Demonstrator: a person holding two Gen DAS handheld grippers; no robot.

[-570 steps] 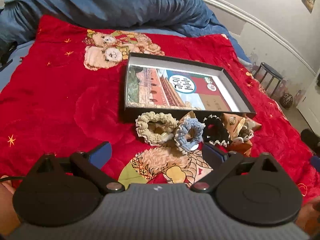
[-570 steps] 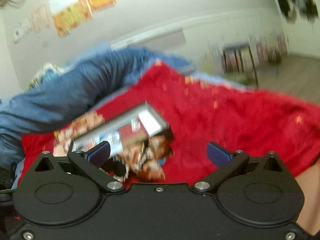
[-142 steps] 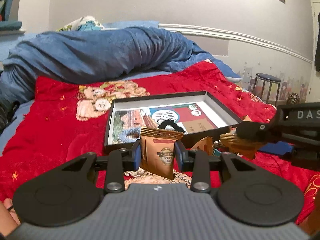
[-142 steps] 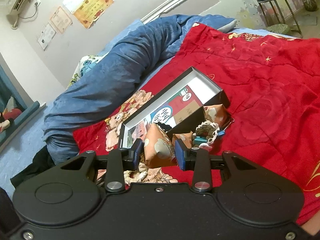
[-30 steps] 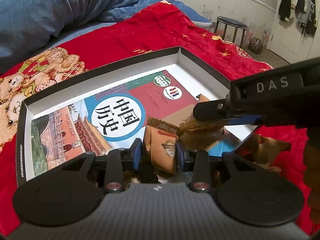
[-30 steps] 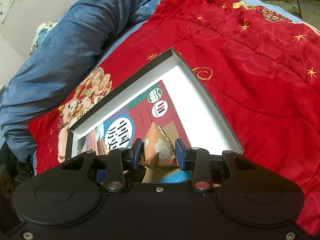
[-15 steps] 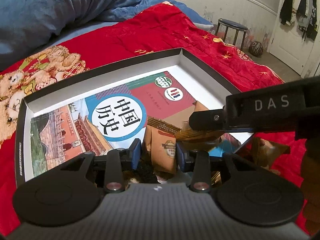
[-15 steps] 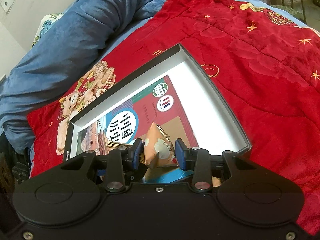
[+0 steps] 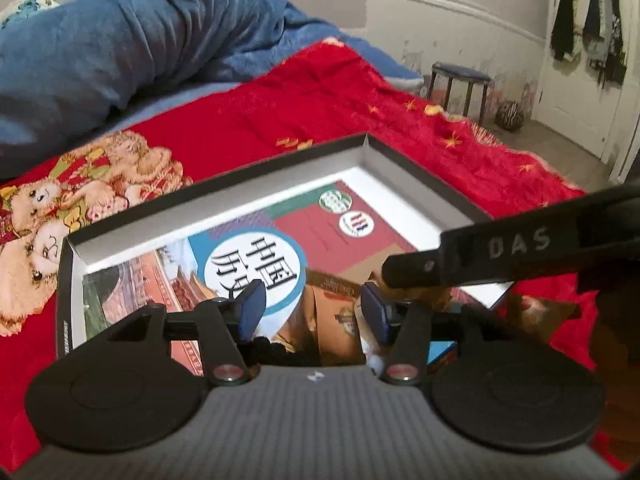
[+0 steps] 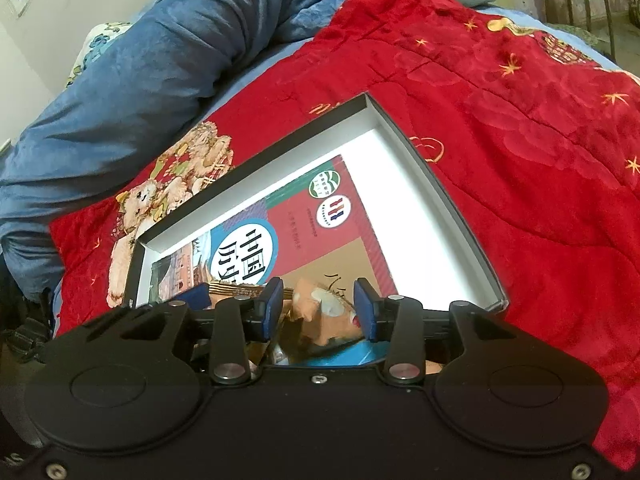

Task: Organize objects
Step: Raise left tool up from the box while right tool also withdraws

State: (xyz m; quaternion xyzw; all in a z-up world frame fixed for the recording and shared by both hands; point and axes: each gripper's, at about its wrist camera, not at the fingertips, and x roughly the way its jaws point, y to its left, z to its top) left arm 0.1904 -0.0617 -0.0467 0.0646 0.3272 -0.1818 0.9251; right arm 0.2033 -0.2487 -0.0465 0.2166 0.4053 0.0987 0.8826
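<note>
A shallow black box (image 9: pixel 420 168) with a white inside lies on the red blanket; it also shows in the right wrist view (image 10: pixel 404 136). A colourful book (image 9: pixel 256 256) lies in it. My left gripper (image 9: pixel 314 314) is open over the box's near end, with a brown snack packet (image 9: pixel 332 320) lying loose between its fingers. My right gripper (image 10: pixel 318 310) is open too, with an orange packet (image 10: pixel 324 316) lying between its fingers in the box. The right gripper's body (image 9: pixel 520 252) crosses the left wrist view.
A red blanket (image 9: pixel 320 96) with a bear print (image 9: pixel 80 184) covers the bed. A rolled blue duvet (image 9: pixel 140 48) lies at the back. A stool (image 9: pixel 460 80) and a door (image 9: pixel 580 60) stand at the right. Another packet (image 9: pixel 536 312) lies outside the box.
Both grippers have opened and let go of their packets, which now lie in the box. Both have drawn back and up a little.
</note>
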